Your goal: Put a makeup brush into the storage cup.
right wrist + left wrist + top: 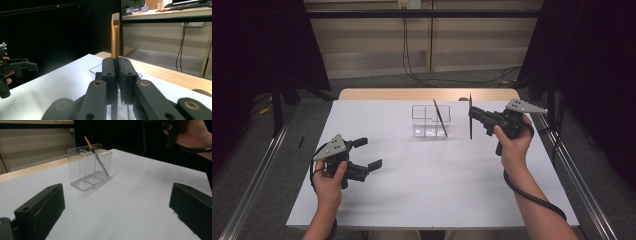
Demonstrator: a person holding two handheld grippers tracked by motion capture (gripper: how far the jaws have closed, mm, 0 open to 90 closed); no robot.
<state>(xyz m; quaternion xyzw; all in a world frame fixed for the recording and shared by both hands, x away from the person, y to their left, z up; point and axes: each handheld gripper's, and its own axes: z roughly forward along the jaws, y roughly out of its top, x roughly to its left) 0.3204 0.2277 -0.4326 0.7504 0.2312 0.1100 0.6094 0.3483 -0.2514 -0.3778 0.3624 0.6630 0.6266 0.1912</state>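
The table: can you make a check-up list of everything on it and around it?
Surface: white table top, mostly bare.
Job's things: clear holder with compartments, one dark brush leaning inside it; a second brush held upright to the right of the holder.
Clutter: nothing seen.
Grippers: left tongs open above the table, holding nothing; right tongs shut on the second brush.
Cables: a black cable trails from the right tongs along the forearm; more cables hang on the far wall.
Surroundings: wooden edge behind the white top, dark curtains at both sides.
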